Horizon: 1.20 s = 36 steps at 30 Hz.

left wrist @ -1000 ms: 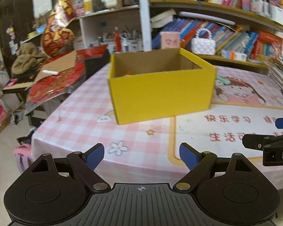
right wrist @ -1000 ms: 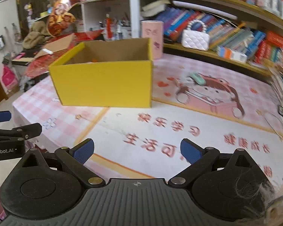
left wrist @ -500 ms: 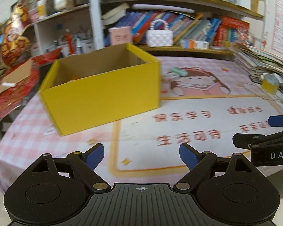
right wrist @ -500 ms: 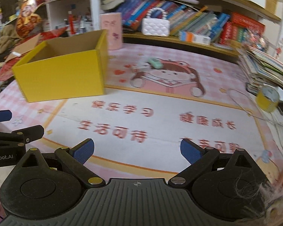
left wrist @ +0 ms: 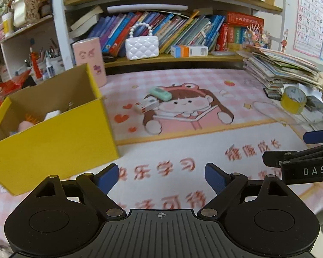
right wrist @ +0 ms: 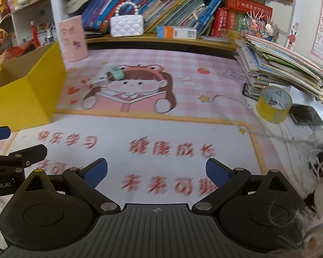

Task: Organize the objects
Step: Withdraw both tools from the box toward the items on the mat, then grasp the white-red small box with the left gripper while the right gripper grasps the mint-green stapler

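Tablecloth (left wrist: 183, 146) below crowded bookshelves (left wrist: 161, 21)

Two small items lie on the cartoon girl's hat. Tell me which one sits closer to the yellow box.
The white and red packet, lying nearer the yellow box. The mint-green item sits just beyond it, farther from the box and toward the shelf.

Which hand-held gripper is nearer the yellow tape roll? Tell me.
Right. The right hand-held gripper hovers open over the mat, with the yellow tape roll ahead to its right. The left hand-held gripper is on the far side of it, beside the yellow box.
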Available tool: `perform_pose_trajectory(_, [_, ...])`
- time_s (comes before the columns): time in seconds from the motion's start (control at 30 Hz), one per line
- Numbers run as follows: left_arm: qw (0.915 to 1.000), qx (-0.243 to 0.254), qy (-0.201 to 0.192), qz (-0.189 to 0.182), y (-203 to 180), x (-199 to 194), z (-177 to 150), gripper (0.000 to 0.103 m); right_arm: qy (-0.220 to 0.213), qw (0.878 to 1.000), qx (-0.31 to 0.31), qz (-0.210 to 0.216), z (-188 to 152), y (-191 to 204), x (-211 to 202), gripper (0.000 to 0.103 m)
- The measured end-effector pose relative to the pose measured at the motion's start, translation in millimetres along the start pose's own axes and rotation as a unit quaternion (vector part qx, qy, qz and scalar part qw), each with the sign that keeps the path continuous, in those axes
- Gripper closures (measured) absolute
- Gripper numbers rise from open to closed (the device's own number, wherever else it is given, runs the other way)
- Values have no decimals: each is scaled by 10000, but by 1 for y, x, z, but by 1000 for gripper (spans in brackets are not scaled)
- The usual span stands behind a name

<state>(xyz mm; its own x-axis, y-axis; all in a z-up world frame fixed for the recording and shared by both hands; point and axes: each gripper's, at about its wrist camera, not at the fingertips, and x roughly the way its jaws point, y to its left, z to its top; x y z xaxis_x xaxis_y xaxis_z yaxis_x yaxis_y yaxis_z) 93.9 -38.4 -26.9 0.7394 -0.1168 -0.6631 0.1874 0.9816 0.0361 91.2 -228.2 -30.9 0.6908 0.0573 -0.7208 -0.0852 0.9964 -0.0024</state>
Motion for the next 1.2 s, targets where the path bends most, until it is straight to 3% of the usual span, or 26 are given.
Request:
perform_pose_trajectory(0.37, [9995,-108,-45,289,-31,47,42,14,-100,9997,5,207,43,-47,44,5])
perform_pose_trajectory(0.73, [9956,-232,-306,859,-39,77,78,15,-432,9970,-210,614,89,-62,84,8])
perform_pose_trajectory(0.9, [9936,-149,-328,1071,-38,90,87,26,-664,9936,-253,882,108,-57,97,19])
perform_pose_trajectory(1.03, [9904,-247,-267,1336,-35,104,92,42,-657,9919,-166,1075,117,-52,108,30])
perform_pose_trajectory(1.2, [9869,-480,-89,1538,-24,130,99,45,-665,9884,-64,1367,132,-46,124,33])
